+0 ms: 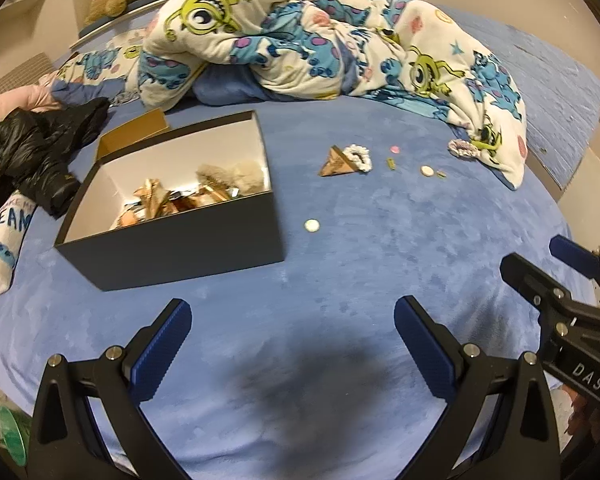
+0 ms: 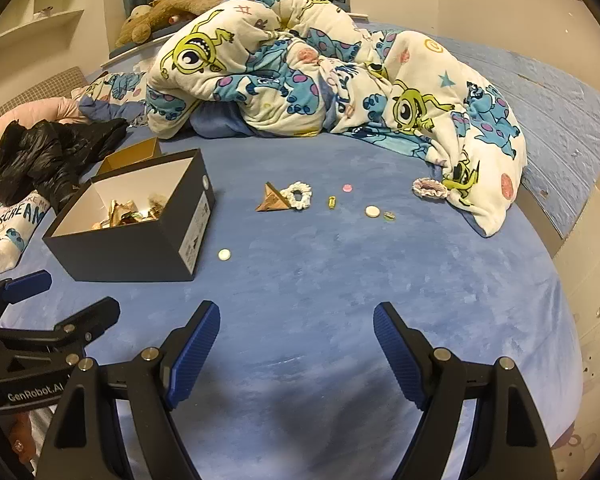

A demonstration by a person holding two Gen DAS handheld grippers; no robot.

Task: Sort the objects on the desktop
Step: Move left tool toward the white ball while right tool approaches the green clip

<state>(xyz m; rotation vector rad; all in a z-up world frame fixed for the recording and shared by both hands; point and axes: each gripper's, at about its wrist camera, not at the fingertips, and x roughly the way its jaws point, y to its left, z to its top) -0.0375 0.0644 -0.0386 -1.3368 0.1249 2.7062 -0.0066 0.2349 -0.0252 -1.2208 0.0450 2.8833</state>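
Plush blue bedspread (image 2: 340, 280); rectangular cardboard box (image 2: 140, 248), round tablet (image 2: 224, 255).

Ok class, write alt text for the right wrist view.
The right gripper, fingers open and empty, hovers over a blue bedsheet; ahead lie a dark box of wrappers, a white scrunchie and small round tokens, with a cartoon blanket behind.

My right tongs (image 2: 296, 350) hang over the blue bed (image 2: 340, 300), jaws spread wide, nothing between them. My left tongs (image 2: 64, 300) show at the left edge. A dark box (image 2: 140, 248) holding wrappers sits ahead left. Just right of it lies a pale round tablet (image 2: 224, 255). Farther back: a brown triangular packet (image 2: 273, 201) touching a white scrunchie (image 2: 297, 194), and a pink tablet (image 2: 347, 188).
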